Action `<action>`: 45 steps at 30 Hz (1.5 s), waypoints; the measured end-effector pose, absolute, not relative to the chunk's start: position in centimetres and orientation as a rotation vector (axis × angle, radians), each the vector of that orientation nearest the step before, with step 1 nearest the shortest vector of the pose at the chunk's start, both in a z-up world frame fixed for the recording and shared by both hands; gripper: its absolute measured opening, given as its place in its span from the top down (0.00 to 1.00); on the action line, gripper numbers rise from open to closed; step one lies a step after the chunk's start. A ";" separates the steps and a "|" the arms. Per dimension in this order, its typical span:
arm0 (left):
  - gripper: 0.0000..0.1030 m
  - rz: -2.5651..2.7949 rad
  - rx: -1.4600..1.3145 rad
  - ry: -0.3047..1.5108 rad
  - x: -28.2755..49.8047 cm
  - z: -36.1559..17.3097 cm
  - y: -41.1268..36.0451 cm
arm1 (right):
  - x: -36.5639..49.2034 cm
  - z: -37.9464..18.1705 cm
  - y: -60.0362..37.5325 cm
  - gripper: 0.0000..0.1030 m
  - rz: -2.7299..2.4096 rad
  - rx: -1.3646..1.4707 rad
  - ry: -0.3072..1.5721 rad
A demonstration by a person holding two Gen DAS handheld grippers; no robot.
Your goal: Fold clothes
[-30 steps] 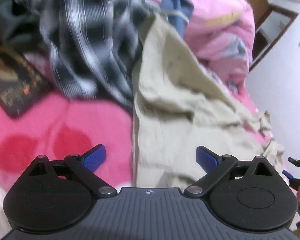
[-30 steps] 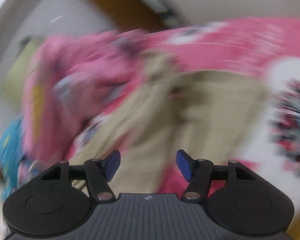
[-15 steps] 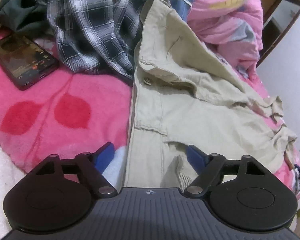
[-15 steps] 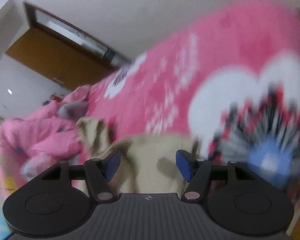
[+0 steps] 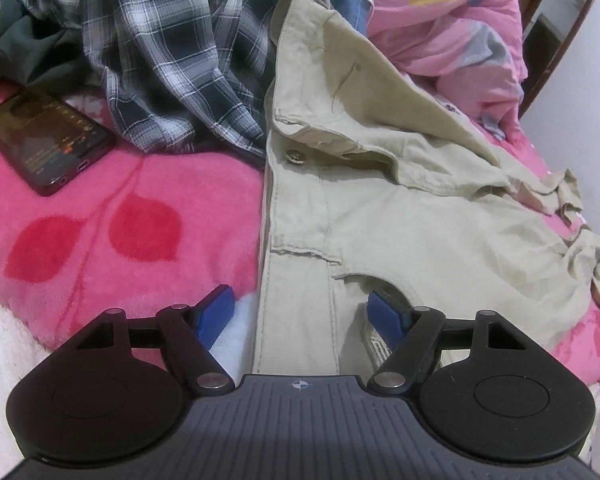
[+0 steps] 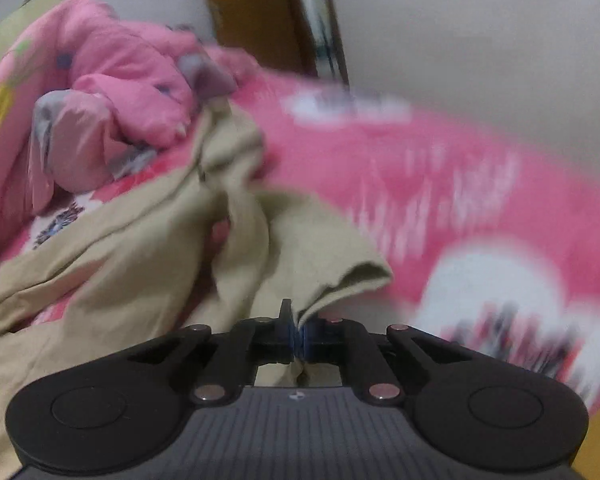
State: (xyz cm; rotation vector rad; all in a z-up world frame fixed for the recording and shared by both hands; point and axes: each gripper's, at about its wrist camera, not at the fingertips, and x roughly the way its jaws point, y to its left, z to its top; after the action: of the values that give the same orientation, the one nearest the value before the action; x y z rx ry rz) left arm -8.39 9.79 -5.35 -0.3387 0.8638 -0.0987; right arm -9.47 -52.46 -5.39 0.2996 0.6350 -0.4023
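pinching a hem of the khaki trousers spread on the pink blanket, the right gripper is clamped tight, while the left gripper, jaws closing, straddles the waistband unpressed, likely readying a two-handed fold.

Soft, even indoor light fills the room, with no hard glare. The left wrist view is sharp: the plaid shirt and the khaki trousers show crisp weave and shallow shadows in their folds, and the phone screen glows dimly. Edges bow with fisheye distortion. The right wrist view is smeared by motion blur, worst across the pink blanket; its corners darken.
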 end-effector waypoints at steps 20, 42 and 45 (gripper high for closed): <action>0.21 -0.239 -0.479 0.866 -9.2 -5.4 12.1 | -13.2 -4.3 -54.8 0.35 -0.817 -0.059 0.754; 0.33 -0.260 -0.684 0.814 -11.7 -6.6 12.2 | -9.4 -9.9 -48.6 0.35 -0.108 1.027 0.640; 0.33 -0.275 -0.788 0.800 -11.4 -7.3 12.8 | -9.6 -10.7 -49.4 0.36 -0.112 1.079 0.615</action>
State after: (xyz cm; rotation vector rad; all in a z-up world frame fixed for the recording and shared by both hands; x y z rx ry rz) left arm -11.42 12.77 -7.29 -0.7876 0.7996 -0.2747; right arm -9.58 -49.40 -10.70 1.0793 0.6147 -0.1123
